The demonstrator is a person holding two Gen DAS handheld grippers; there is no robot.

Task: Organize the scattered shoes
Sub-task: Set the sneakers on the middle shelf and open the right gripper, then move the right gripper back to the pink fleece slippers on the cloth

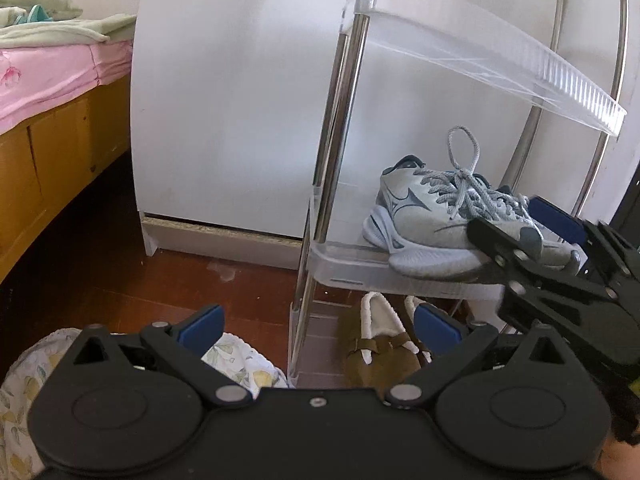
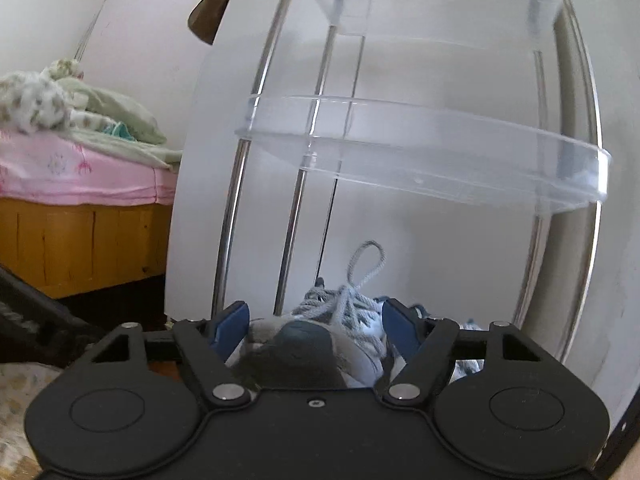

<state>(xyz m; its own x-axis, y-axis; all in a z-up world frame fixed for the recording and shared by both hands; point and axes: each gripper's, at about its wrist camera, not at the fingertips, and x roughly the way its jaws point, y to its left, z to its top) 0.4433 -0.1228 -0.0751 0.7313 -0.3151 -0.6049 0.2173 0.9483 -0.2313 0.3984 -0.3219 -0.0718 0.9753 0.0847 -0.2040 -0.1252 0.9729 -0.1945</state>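
your right tool [image 2: 314,330] straddled the sneaker's [image 1: 432,224] toe on the shelf [image 1: 352,268], shoe pointing at you; grip uncertain. your left tool [image 1: 318,326] gaped empty.

Sneaker [image 1: 436,216] sits on the lower shelf [image 1: 352,266] of the rack [image 1: 340,120], toe toward the room, heel toward the wall. Upper shelf [image 1: 480,52] directly above it. Slippers [image 1: 380,344] lie on the floor [image 1: 160,288] beneath the lower shelf. Right tool [image 1: 560,236] at the sneaker's toe, one finger on either side. Left tool [image 1: 318,326] in front of the rack, above the floor. Cabinet [image 1: 224,100] left of the rack; bed [image 1: 52,80] further left. Patterned cloth [image 1: 240,360] under the left tool.
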